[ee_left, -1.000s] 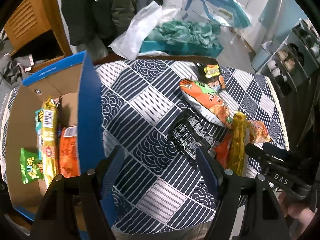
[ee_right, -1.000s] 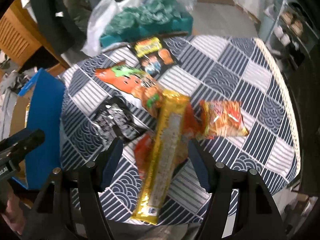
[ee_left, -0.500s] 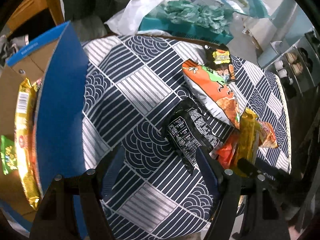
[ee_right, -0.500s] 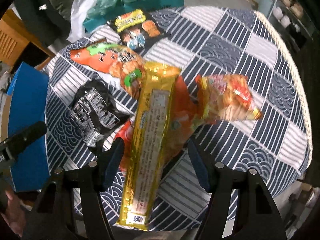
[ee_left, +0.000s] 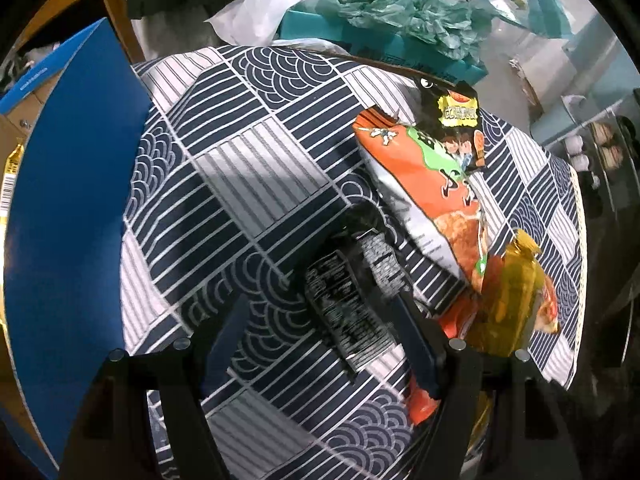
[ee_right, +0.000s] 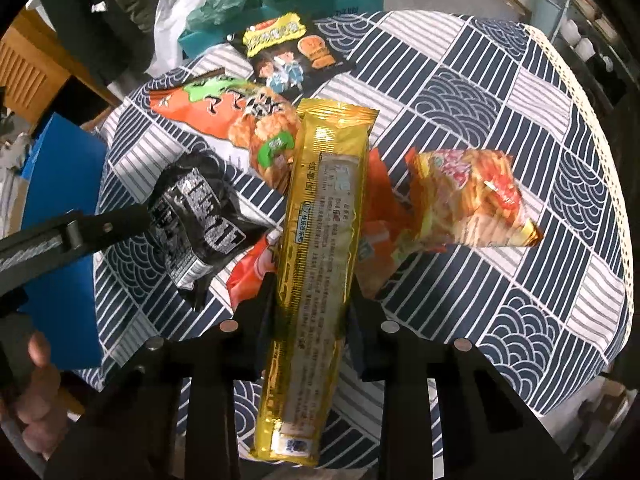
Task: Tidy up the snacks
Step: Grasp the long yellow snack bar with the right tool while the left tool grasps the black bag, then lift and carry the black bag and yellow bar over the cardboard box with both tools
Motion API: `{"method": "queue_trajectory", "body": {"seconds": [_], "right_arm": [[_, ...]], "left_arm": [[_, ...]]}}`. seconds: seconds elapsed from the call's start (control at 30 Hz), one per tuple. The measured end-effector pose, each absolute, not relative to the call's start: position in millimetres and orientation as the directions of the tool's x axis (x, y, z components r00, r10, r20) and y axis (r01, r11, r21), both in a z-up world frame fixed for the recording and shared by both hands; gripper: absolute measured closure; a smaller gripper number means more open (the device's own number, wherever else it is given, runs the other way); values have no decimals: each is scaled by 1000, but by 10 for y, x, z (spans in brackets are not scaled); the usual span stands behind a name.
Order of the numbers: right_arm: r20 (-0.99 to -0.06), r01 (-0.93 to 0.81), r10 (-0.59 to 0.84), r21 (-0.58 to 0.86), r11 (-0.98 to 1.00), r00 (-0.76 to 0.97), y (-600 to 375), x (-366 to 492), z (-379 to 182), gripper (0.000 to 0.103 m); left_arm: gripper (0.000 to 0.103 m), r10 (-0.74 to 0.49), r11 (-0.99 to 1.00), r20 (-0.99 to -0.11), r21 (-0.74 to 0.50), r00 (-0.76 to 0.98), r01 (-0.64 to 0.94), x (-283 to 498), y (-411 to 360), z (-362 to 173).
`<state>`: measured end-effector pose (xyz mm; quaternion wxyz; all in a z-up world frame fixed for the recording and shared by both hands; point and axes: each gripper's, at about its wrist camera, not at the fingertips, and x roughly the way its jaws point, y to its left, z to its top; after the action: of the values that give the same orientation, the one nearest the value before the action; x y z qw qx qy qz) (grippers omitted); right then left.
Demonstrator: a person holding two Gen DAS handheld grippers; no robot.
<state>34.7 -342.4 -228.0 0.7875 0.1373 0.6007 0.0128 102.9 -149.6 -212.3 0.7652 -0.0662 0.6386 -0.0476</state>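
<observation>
My right gripper is shut on a long gold snack pack, gripped on both sides; it also shows in the left wrist view. My left gripper is open, its jaws straddling a black snack pack, which also shows in the right wrist view. An orange-green chip bag, a black cartoon pack, a yellow-red chip bag and a flat orange pack lie on the patterned tablecloth. The blue-flapped cardboard box stands at the left.
A white plastic bag and a teal box with green bags sit beyond the table's far edge. A wooden chair stands at the far left. Shelves are on the right. The table edge curves on the right.
My left gripper has swung right from the box and dropped to the black pack. My right gripper has closed in on the gold pack and shut on it.
</observation>
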Motion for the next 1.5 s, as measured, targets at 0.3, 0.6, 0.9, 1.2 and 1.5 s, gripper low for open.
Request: {"method": "queue_trajectory", "body": {"seconds": [0.3,0.6,0.9,1.2,1.5], "right_arm": [[-931,134,215,263,955,295,-3492,368,-2204,74],[-927,137,219,270,953,304,-3556,365,-2181,74],[-925,163,226,285,945,306,-3648,368,-2185,74],[-924,163,226,286,944,310,-3649,380,-2171,74],[-921,144,212,270,952,325,-3605,374,-2089,74]], "left_arm": [[28,-186,977,-974,-197,128,-81,1185,-1640,-2363],[20,-185,972,-974,-201,131,-124,1250,-1744,-2483],[9,-120,992,-986,-123,120,-19,1174,-2015,-2592],[20,-62,992,-985,-44,161,115,1036,-2190,-2631],[31,-142,986,-978,-127,155,106,1015,-1942,-2538]]}}
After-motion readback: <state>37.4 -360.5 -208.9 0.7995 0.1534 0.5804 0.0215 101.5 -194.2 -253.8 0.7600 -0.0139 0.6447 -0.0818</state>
